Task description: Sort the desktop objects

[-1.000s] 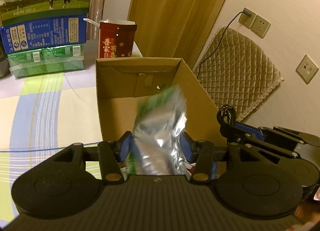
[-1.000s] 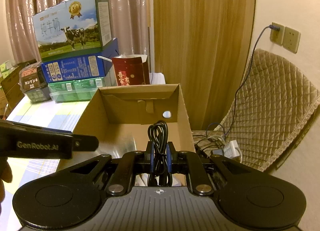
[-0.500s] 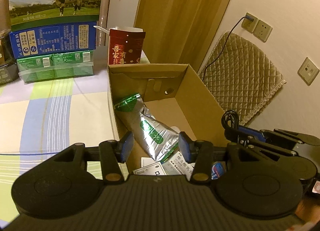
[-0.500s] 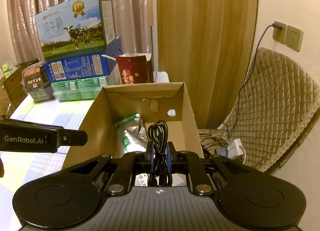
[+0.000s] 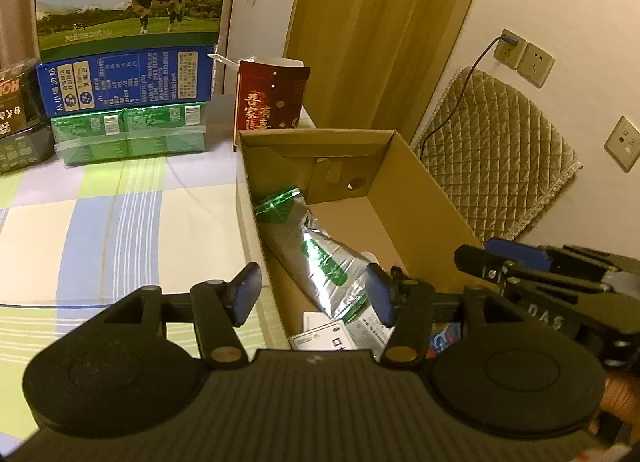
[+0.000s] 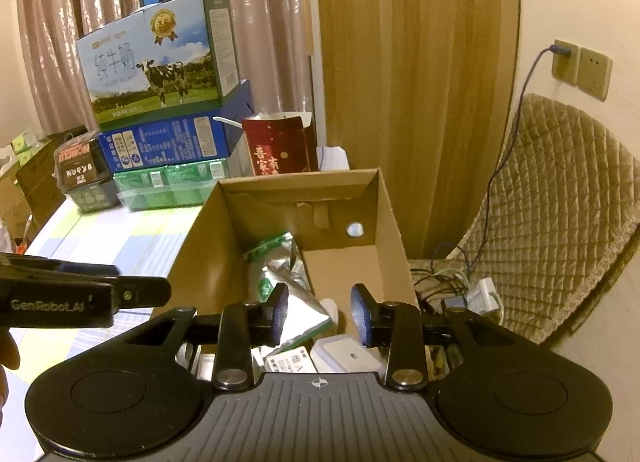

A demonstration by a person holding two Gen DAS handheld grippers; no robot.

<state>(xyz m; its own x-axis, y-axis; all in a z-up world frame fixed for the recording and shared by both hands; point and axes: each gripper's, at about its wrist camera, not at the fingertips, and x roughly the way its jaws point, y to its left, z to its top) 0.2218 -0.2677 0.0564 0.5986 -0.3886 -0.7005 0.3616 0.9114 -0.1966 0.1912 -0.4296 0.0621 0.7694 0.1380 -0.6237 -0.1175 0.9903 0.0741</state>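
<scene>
Now both claws hang spread and empty above the cardboard box (image 5: 420,198), their jaws having just been opening: left claw (image 5: 312,294), right claw (image 6: 318,312). Inside the box, the silver-green pouch (image 5: 320,258) lies among small packets.

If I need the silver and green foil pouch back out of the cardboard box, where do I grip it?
Take the silver and green foil pouch across its flat middle, coming from above. It lies slanted along the cardboard box's left wall, green sealed end toward the far wall; the right side looks clearer of the wall.
</scene>
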